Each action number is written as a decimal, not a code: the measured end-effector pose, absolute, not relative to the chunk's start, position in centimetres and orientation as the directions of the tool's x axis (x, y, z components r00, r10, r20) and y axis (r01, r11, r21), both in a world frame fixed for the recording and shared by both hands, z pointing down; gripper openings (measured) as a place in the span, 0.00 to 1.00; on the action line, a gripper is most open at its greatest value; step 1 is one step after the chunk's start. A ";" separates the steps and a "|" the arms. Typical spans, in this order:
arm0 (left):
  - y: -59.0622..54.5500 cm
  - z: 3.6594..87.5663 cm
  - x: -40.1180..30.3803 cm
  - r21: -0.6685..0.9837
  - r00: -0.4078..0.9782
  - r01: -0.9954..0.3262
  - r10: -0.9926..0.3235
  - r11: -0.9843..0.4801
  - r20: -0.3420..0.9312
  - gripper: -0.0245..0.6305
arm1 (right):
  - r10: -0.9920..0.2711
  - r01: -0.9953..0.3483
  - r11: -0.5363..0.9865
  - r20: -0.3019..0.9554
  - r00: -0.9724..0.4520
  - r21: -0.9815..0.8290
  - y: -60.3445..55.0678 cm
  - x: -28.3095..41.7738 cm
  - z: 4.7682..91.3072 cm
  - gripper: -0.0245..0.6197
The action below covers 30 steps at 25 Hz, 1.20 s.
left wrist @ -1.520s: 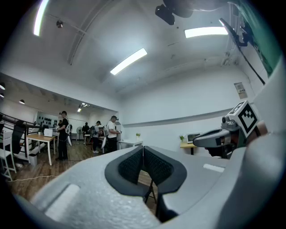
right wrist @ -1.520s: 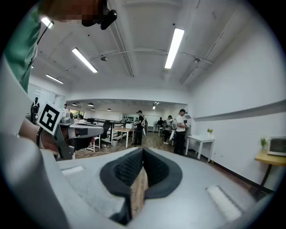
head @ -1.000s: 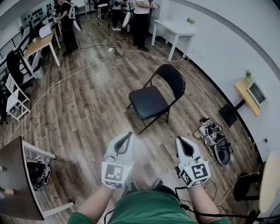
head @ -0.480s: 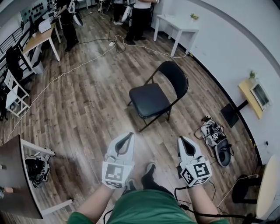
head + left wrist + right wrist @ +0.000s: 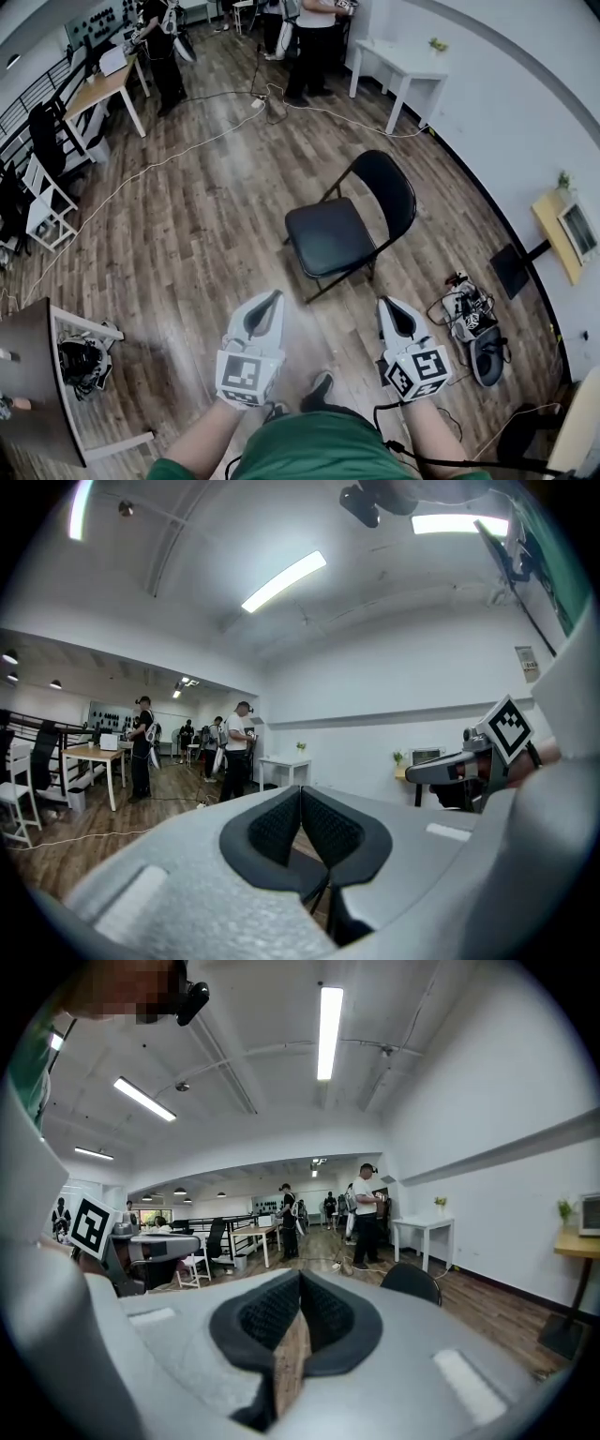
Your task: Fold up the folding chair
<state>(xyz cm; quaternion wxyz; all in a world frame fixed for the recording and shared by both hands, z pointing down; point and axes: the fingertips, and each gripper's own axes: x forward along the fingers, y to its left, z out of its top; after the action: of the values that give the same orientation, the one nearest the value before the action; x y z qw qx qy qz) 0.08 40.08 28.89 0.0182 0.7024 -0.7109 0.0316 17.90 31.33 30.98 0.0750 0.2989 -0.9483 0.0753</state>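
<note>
Two grey handheld tools sit low in the head view, the left gripper and the right gripper side by side, both pointing toward a black folding chair that stands unfolded on the wooden floor just ahead, apart from both. In the left gripper view, its dark ribbed pads meet with nothing between them, and people stand far across the room near a white table. In the right gripper view, its jaws are likewise pressed together and empty, with the chair's rounded black backrest just beyond them to the right.
</note>
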 end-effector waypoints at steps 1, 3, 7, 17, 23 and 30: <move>39.2 28.8 0.2 -0.019 -0.018 -1.000 -0.997 0.016 0.073 0.06 | -0.553 -0.576 0.811 0.187 -0.812 -0.103 30.2 18.1 31.0 0.04; 37.4 28.5 0.4 -0.013 -0.030 -1.000 -0.996 0.029 0.078 0.06 | -0.547 -0.572 0.812 0.187 -0.816 -0.117 28.1 18.4 31.1 0.04; 34.3 28.4 0.7 0.008 -0.053 -0.999 -0.993 0.054 0.102 0.06 | -0.534 -0.564 0.809 0.196 -0.823 -0.163 24.4 19.4 31.8 0.04; 28.9 29.0 0.5 0.008 -0.071 -0.997 -0.988 0.072 0.140 0.06 | -0.553 -0.602 0.747 0.240 -0.798 -0.281 17.4 21.8 34.5 0.04; 24.8 30.5 -2.7 0.040 -0.064 -0.997 -0.987 0.071 0.148 0.06 | -0.580 -0.639 0.716 0.272 -0.768 -0.280 13.8 21.1 35.6 0.04; 17.5 33.2 -7.5 0.059 0.015 -0.998 -0.987 -0.005 0.162 0.06 | -0.663 -0.726 0.643 0.296 -0.687 -0.244 8.7 19.2 36.0 0.04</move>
<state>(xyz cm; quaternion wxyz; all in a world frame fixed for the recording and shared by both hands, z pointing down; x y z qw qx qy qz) -7.45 17.52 33.16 0.0783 0.7080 -0.7009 0.0370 19.18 8.66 36.03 0.0900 0.3851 -0.9019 0.1736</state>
